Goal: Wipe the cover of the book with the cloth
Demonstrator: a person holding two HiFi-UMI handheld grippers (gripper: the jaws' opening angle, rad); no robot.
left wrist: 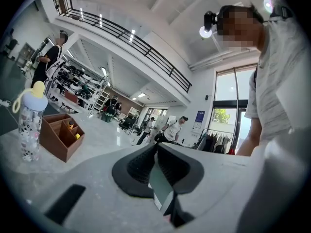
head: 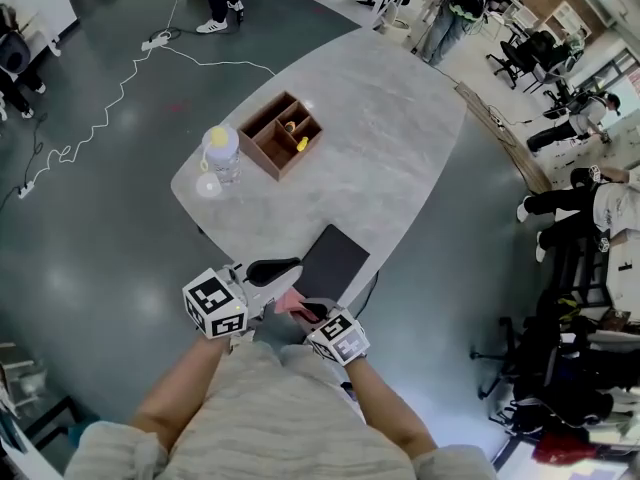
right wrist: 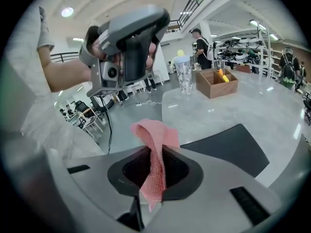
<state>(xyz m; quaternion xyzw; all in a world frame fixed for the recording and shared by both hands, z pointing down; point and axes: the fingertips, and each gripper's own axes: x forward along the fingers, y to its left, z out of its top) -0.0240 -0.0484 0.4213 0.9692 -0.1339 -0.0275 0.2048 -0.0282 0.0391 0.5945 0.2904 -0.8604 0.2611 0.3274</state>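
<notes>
The dark book (head: 331,260) lies flat at the near edge of the grey table (head: 400,138); the right gripper view shows it as a dark slab (right wrist: 227,147) just beyond the jaws. My right gripper (head: 308,311) hovers before the table's near edge, shut on a pink cloth (head: 289,302) that stands up between the jaws (right wrist: 154,141). My left gripper (head: 272,270) is level, just left of the book, jaws shut with nothing seen between them (left wrist: 156,148). It also appears in the right gripper view (right wrist: 125,42), held in a hand above the cloth.
A wooden compartment box (head: 281,133) with small yellow items and a clear bottle with a pale cap (head: 221,153) stand farther back on the table. A white cable (head: 110,108) runs over the floor. People and office chairs (head: 560,368) are at the right.
</notes>
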